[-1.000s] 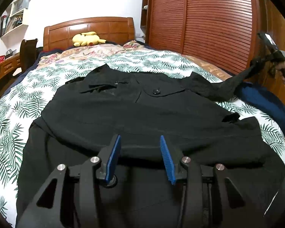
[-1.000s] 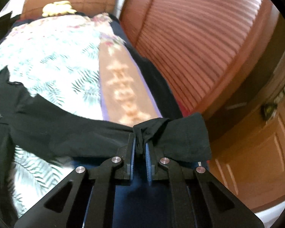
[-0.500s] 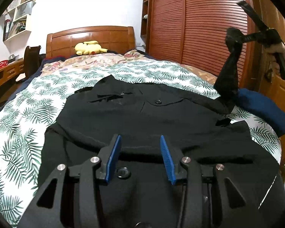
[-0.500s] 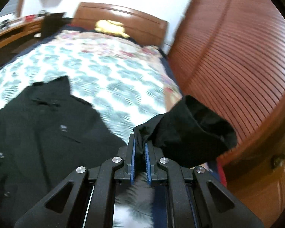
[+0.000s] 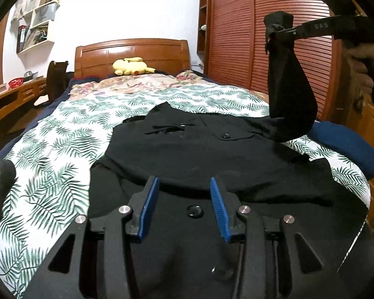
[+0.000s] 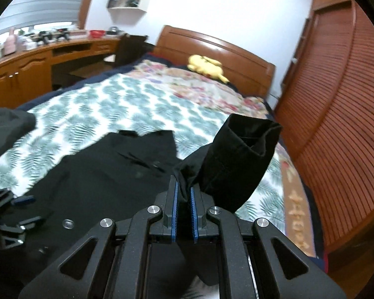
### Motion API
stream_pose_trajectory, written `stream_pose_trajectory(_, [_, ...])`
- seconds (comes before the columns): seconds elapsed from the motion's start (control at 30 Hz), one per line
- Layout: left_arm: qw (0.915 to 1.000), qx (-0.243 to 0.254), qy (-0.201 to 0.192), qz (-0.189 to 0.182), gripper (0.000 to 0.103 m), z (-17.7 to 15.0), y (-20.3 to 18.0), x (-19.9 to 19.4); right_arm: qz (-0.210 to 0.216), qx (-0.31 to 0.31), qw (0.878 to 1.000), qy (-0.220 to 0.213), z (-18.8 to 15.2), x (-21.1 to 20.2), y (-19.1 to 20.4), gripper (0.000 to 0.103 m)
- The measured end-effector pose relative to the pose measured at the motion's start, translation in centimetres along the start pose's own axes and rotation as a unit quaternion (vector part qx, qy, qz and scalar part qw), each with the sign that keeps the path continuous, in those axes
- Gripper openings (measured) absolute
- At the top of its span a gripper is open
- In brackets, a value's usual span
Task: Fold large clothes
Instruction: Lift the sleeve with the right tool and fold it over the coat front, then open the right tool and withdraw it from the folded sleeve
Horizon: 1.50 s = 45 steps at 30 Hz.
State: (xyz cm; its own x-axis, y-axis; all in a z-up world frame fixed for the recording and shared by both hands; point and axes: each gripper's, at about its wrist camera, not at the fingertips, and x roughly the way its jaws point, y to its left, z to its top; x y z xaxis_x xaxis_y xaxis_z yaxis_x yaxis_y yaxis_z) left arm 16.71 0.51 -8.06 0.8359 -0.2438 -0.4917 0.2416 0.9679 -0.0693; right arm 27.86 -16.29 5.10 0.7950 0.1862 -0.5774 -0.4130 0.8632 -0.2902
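A large black coat [image 5: 212,154] lies spread on the leaf-print bedspread [image 5: 62,154], collar toward the headboard. My left gripper [image 5: 184,186] is open and empty, low over the coat's near part, above a black button [image 5: 195,210]. My right gripper [image 6: 183,189] is shut on the coat's right sleeve [image 6: 236,164] and holds it up above the bed; the cuff stands open past the fingers. In the left wrist view the right gripper [image 5: 274,32] holds the sleeve [image 5: 289,99] high at the right, hanging down to the coat's shoulder.
A dark blue folded cloth [image 5: 344,149] lies at the bed's right edge. A yellow plush toy [image 5: 131,66] sits by the wooden headboard [image 5: 132,52]. Slatted wardrobe doors [image 5: 236,37] stand to the right; a wooden desk [image 6: 37,59] and chair [image 5: 57,79] to the left.
My right gripper has lifted the sleeve from the bed's right edge high into the air and swung it inward over the coat. My left gripper stays open over the coat.
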Motion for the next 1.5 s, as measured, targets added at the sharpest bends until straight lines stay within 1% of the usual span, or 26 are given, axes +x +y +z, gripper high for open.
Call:
stream_pose_trajectory(0.2, [0.9999,-0.007,-0.009,0.008,0.041,-0.2,1.5,-1.4,0.031,-0.024,0.999,-0.008,0.9,-1.3,5.0,0.006])
stream_pose_trajectory(0.37, [0.9997,-0.016,-0.012,0.014,0.041,-0.4,2.7,-2.2,0.054,-0.037,0.998,-0.005,1.2,-1.2,8.2,0.006])
stream_pose_trajectory(0.53, [0.9995,-0.024,-0.011,0.02,0.041,-0.6,3.9,-2.6,0.079,-0.039,0.996,-0.006,1.4,-1.2,10.0,0.006])
stream_pose_trajectory(0.67, [0.9993,-0.027,-0.01,0.024,0.041,-0.8,4.6,-2.8,0.088,-0.038,0.995,0.005,0.8,-0.5,11.3,0.008])
stream_pose_trajectory(0.7, [0.9993,-0.027,-0.009,0.025,0.041,-0.9,4.6,-2.7,0.088,-0.034,0.995,0.012,0.5,-0.2,11.4,0.011])
stream_pose_trajectory(0.77, [0.9992,-0.027,-0.009,0.027,0.041,-0.9,4.6,-2.7,0.093,-0.018,0.995,0.031,0.0,0.3,11.4,0.021])
stream_pose_trajectory(0.8, [0.9992,-0.027,-0.01,0.027,0.041,-0.9,4.6,-2.7,0.096,-0.015,0.995,0.038,-0.2,0.4,11.5,0.03])
stream_pose_trajectory(0.83, [0.9992,-0.027,-0.01,0.026,0.041,-0.8,4.6,-2.7,0.097,-0.015,0.994,0.039,-0.4,0.4,11.6,0.04])
stream_pose_trajectory(0.87, [0.9993,-0.027,-0.01,0.026,0.041,-0.8,4.6,-2.6,0.096,-0.016,0.995,0.037,-0.5,0.2,11.6,0.045])
stream_pose_trajectory(0.9, [0.9993,-0.026,-0.01,0.026,0.041,-0.8,4.6,-2.7,0.098,-0.016,0.994,0.035,-0.6,0.0,11.6,0.052])
stream_pose_trajectory(0.93, [0.9992,-0.026,-0.01,0.027,0.041,-0.8,4.6,-2.6,0.099,-0.016,0.994,0.033,-0.7,-0.2,11.5,0.055])
stream_pose_trajectory(1.13, [0.9992,-0.027,-0.01,0.028,0.041,-0.7,4.7,-2.7,0.094,-0.007,0.995,0.042,-2.4,0.3,10.7,0.056])
stream_pose_trajectory(1.3, [0.999,-0.031,-0.01,0.03,0.041,-0.6,5.1,-2.9,0.094,0.026,0.993,0.06,-4.6,2.1,9.1,0.056])
stream_pose_trajectory(1.5, [0.9986,-0.038,-0.016,0.034,0.041,-0.6,5.9,-3.9,0.099,0.052,0.992,0.062,-6.4,3.1,8.3,0.056])
